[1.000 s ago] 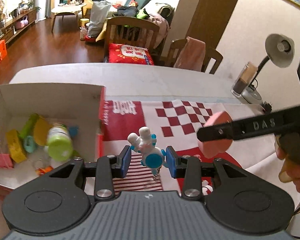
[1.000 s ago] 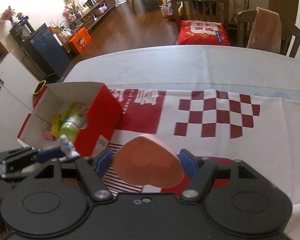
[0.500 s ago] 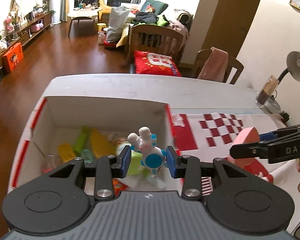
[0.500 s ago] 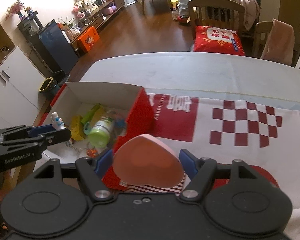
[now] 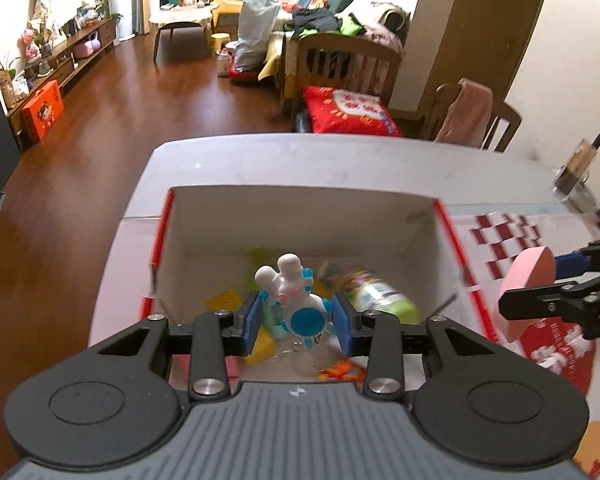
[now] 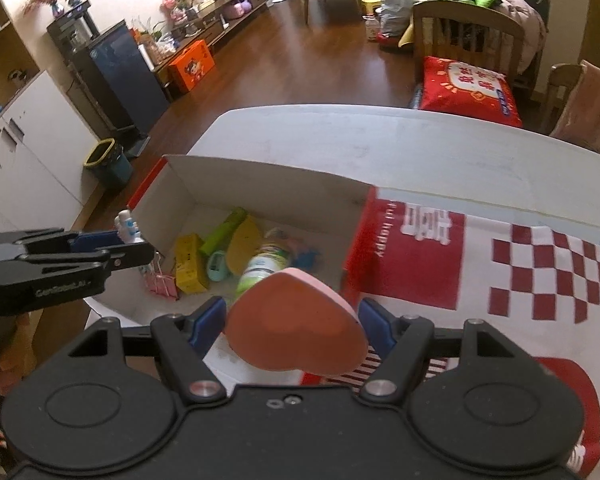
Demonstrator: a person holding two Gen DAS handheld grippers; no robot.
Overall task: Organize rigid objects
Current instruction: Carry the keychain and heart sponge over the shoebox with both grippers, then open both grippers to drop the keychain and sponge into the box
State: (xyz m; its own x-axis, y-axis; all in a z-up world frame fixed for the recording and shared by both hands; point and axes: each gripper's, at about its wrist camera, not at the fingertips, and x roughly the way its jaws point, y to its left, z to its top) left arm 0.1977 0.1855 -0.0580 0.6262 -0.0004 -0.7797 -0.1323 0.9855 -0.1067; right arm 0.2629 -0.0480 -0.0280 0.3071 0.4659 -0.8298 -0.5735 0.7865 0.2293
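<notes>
Small white-and-blue figure (image 5: 290,304), round blue disc on its front, clamped in the left tongs (image 5: 296,322) above the open box (image 5: 300,204). Pink heart-shaped block (image 6: 296,326), flat-faced and thick, gripped edge to edge in the right tongs (image 6: 292,326), just short of the box's red side wall. Risk: letting go from this height could send the figure bouncing off the green-capped bottle (image 6: 260,268); dropping the heart too early would likely land it on the worktop (image 6: 380,144) or the rim.
</notes>
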